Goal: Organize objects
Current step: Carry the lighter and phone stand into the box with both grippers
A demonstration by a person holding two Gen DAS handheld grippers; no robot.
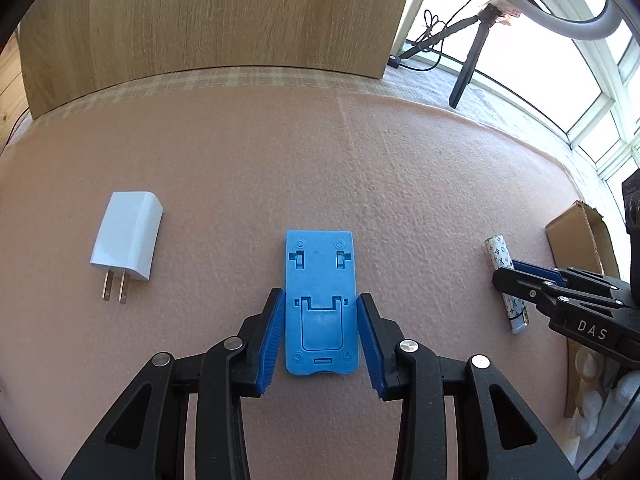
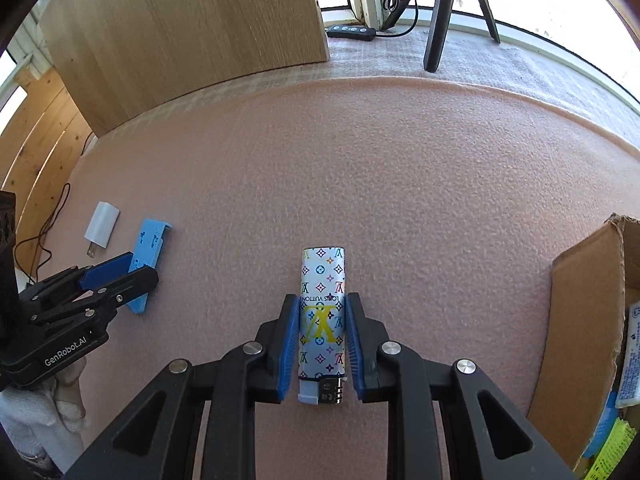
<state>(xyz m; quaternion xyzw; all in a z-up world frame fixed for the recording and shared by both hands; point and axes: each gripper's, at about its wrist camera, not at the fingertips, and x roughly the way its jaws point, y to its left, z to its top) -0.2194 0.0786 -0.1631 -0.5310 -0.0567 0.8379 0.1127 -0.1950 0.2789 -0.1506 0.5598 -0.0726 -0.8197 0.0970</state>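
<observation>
A flat blue phone stand lies lengthwise between the blue pads of my left gripper, and both pads press on its long edges. In the right wrist view the same stand sticks out of the left gripper at the far left. A patterned white lighter is clamped between the pads of my right gripper, metal head toward the camera. From the left wrist, the lighter and the right gripper show at the right edge. Everything is over a pink foam mat.
A white plug charger lies on the mat left of the stand. An open cardboard box holding packets stands at the right edge. A wooden panel rises behind the mat, and a tripod with cables stands by the window.
</observation>
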